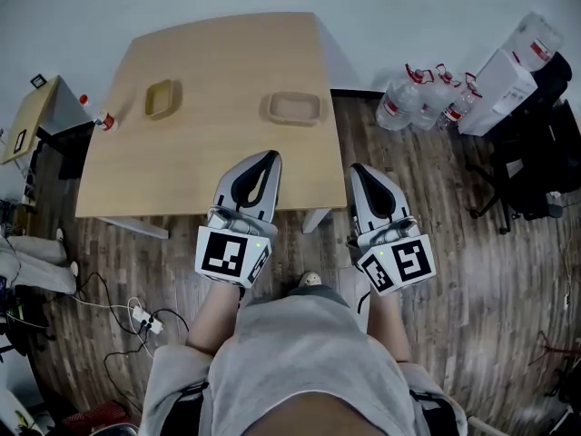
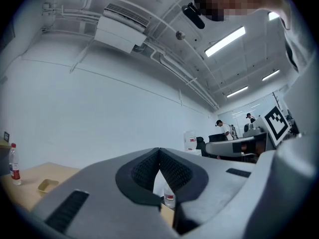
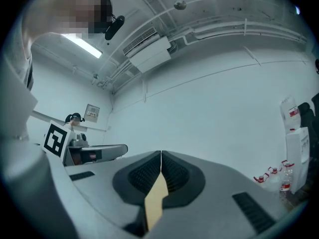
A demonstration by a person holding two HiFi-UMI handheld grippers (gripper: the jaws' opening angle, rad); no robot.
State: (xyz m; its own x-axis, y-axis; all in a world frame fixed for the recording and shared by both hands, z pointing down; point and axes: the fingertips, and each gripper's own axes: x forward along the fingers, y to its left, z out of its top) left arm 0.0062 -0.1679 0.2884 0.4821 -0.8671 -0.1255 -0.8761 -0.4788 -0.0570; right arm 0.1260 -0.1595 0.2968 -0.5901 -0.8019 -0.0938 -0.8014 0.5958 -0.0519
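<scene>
Left gripper [image 1: 268, 159], held by the person at the near edge of the tabletop [image 1: 218, 62]: jaws pressed together tip to tip, nothing between them, confirmed in the left gripper view [image 2: 159, 151], where only background shows through the slot below the pads. Right gripper [image 1: 360, 169], just off the tabletop's near right corner and over the floor [image 1: 472, 271]: jaws likewise closed on nothing [image 3: 161, 154], a tan sliver of tabletop visible under the tips. Both tilted upward, toward wall and ceiling. Nearest things: rectangular tray [image 1: 292, 107], flat on the tabletop ahead of the left gripper and well apart from it, and small tray [image 1: 163, 98] further left, also seen low in the left gripper view [image 2: 48, 184]. Both empty, as far as can be told. Judged light and fairly stiff, thin-walled with a raised rim, so best taken by one side wall, one jaw inside and one outside; likely to slide on the smooth wood if nudged rather than pinched. Also present: small bottle [image 1: 106, 121] at the tabletop's left edge; water bottles [image 1: 413, 98] and white boxes [image 1: 499, 89] on the floor to the right.
</scene>
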